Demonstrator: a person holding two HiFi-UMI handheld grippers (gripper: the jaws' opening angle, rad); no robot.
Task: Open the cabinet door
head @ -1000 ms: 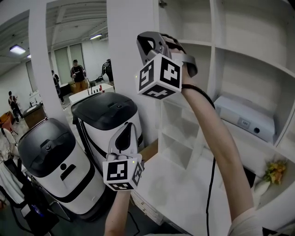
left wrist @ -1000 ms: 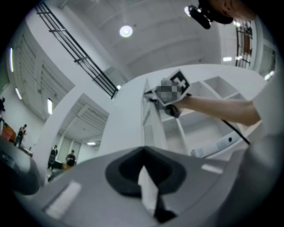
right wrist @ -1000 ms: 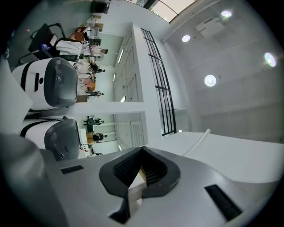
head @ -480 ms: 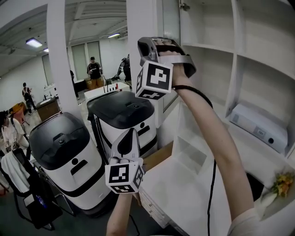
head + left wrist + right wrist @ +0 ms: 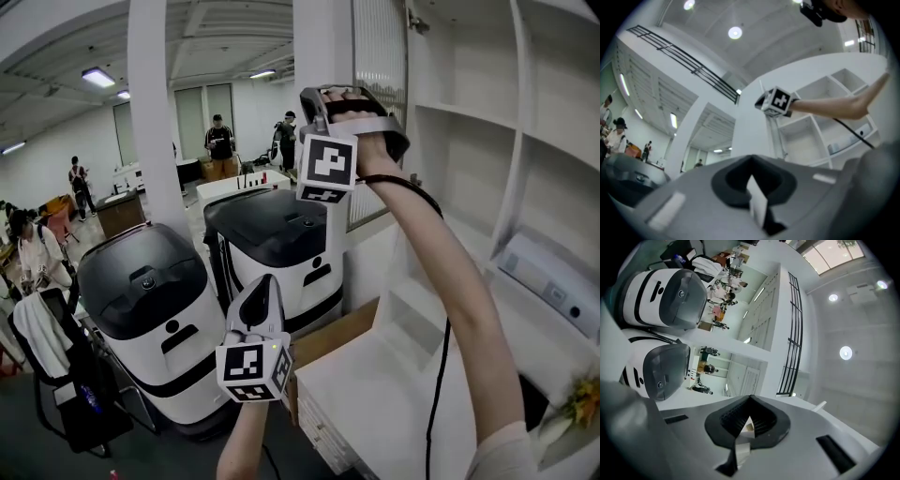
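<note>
While my left gripper (image 5: 260,292) hangs low, jaws pressed together on nothing, the cabinet door (image 5: 322,56) has swung farther out over the last second, and its ribbed pane (image 5: 380,94) now shows. My right gripper (image 5: 323,101), jaws likewise together and seemingly empty, is up against the door's free edge. With the shelves (image 5: 469,141) exposed, I judge the opening nearly done.

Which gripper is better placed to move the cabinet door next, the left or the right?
Right, I think. The right gripper is raised close beside the cabinet door; the left gripper hangs low, far from it.
</note>
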